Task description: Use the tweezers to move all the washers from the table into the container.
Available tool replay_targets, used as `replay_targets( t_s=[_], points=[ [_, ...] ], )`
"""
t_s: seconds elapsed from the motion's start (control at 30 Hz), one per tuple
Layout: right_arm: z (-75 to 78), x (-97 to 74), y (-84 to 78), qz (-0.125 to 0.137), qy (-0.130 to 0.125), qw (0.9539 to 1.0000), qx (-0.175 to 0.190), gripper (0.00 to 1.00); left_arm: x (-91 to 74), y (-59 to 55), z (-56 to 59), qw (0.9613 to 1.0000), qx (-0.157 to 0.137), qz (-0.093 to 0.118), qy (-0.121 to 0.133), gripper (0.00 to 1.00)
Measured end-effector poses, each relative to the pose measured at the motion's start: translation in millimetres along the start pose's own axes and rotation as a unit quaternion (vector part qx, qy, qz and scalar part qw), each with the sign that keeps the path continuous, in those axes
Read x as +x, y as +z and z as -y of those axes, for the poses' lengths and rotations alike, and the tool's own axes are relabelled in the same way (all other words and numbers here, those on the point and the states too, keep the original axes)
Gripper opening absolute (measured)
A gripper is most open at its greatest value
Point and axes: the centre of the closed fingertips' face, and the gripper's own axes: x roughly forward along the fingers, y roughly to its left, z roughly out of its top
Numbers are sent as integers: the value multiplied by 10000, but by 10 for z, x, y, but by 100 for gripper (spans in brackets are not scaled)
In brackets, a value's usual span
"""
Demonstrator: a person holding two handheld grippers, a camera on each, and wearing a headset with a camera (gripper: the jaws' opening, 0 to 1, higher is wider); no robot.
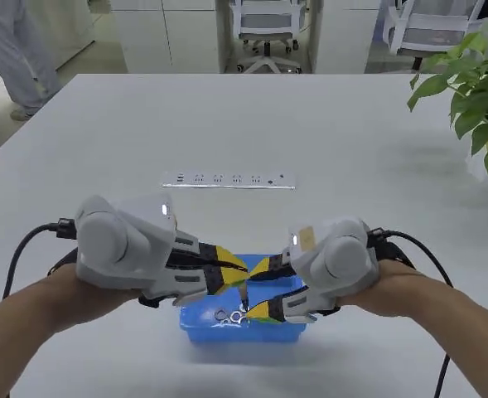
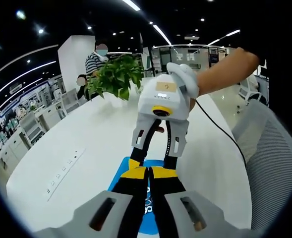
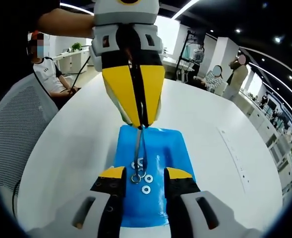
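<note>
white table [image 1: 351, 141], office chairs [image 1: 267, 29], leafy plant [image 1: 474, 87], strip lights [image 2: 161, 34] overhead.

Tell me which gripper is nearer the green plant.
Right. The right gripper is over the blue container's end toward the plant; the left gripper, holding the tweezers, is on the side away from it.

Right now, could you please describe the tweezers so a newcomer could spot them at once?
On the white table, find the blue container where the two grippers meet. The tweezers are the thin metal prongs reaching from the left gripper down to the washers; that gripper is shut on them, whereas the right gripper is open.
</note>
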Motion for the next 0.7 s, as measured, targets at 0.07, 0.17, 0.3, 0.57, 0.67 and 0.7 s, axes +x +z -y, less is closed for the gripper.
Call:
replay_targets(
  t_s=[0.07, 0.17, 0.3, 0.57, 0.67, 0.7],
  points=[
    [15, -50, 5, 14, -68, 10000, 39, 33, -18, 25, 10, 10000, 22, 8, 8, 4],
    [25, -115, 9, 12, -163, 9998, 105, 36, -52, 41, 2, 10000, 18, 30, 27, 4],
    [39, -214, 31, 96, -320, 9990, 303, 41, -104, 58, 8, 10000, 2, 43, 45, 4],
    [-1, -404, -1, 109, -568, 9969, 537, 51, -195, 102, 56, 9999, 24, 55, 102, 4],
    [-17, -463, -22, 108, -671, 9955, 660, 57, -222, 105, 62, 9999, 3, 60, 123, 4],
    [-27, -487, -26, 120, -709, 9950, 695, 59, -234, 108, 68, 9999, -1, 63, 131, 4]
  ],
)
